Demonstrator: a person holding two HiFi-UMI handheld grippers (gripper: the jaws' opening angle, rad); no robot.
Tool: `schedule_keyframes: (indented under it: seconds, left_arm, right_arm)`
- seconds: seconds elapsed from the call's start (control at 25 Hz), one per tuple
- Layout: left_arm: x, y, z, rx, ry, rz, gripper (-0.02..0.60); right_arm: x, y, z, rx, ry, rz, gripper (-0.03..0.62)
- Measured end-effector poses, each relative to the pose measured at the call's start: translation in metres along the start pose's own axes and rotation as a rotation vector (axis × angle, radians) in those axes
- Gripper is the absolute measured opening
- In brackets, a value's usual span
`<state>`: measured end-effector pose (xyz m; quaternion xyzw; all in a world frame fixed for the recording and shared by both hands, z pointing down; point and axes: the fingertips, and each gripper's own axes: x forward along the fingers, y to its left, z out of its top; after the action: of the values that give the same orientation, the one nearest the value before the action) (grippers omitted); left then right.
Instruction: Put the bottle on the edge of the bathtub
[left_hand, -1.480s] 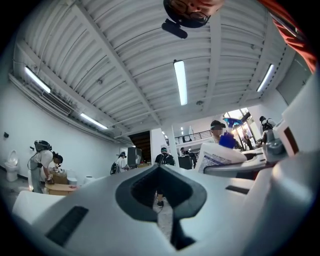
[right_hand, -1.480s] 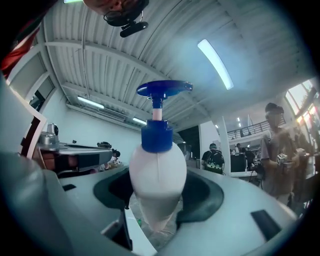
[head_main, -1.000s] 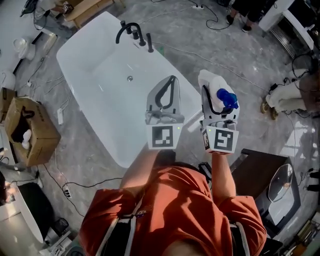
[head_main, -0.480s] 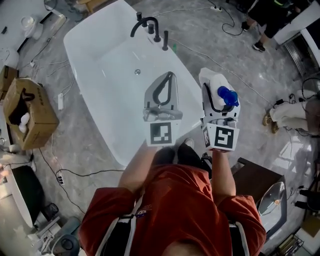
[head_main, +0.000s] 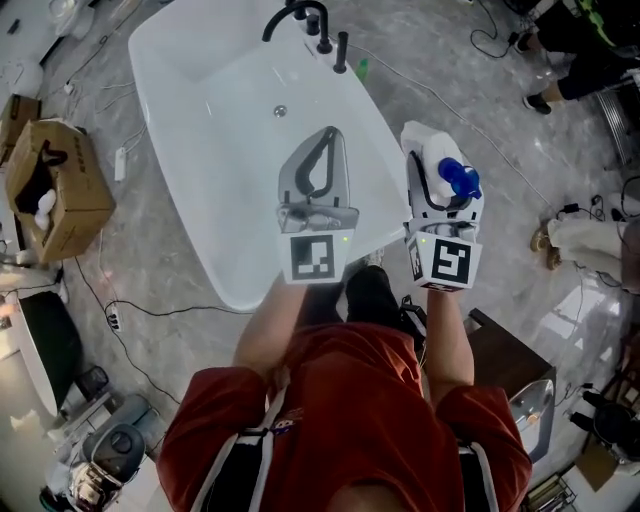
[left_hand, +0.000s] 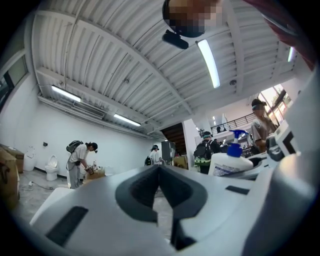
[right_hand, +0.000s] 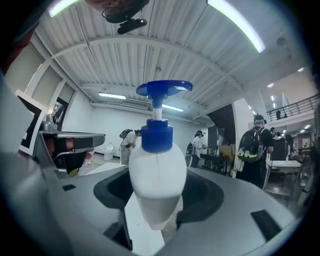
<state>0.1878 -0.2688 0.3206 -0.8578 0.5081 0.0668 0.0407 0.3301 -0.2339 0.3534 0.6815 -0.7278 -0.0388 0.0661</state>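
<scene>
Grey marbled floor, white bathtub (head_main: 165, 95) below. Left arm stretched forward, left gripper (head_main: 331, 133) roughly level over the tub by its right edge, jaws pressed together, empty. Right arm alongside, right gripper (head_main: 430, 155) just outside that right edge, pinching the upright pump bottle (head_main: 457, 181).

The left gripper (left_hand: 160, 169) fills the bottom of the picture, jaws pressed together, nothing between them. At three o'clock from the tips, the white bottle (left_hand: 231, 161) with its blue pump stands upright. Out at nine o'clock a person with a backpack (left_hand: 80, 159) bends over, a toilet (left_hand: 51, 168) just beyond. A strip light (left_hand: 210, 62) glows at one o'clock.
</scene>
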Motion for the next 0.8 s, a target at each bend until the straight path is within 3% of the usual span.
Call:
schedule_keyframes:
  seconds: [0.8]
  left_arm:
    - [0.024, -0.047, -0.115, 0.043, 0.158, 0.050, 0.017]
  right_arm:
    - [0.050, -0.042, -0.177, 0.063, 0.221, 0.075, 0.270]
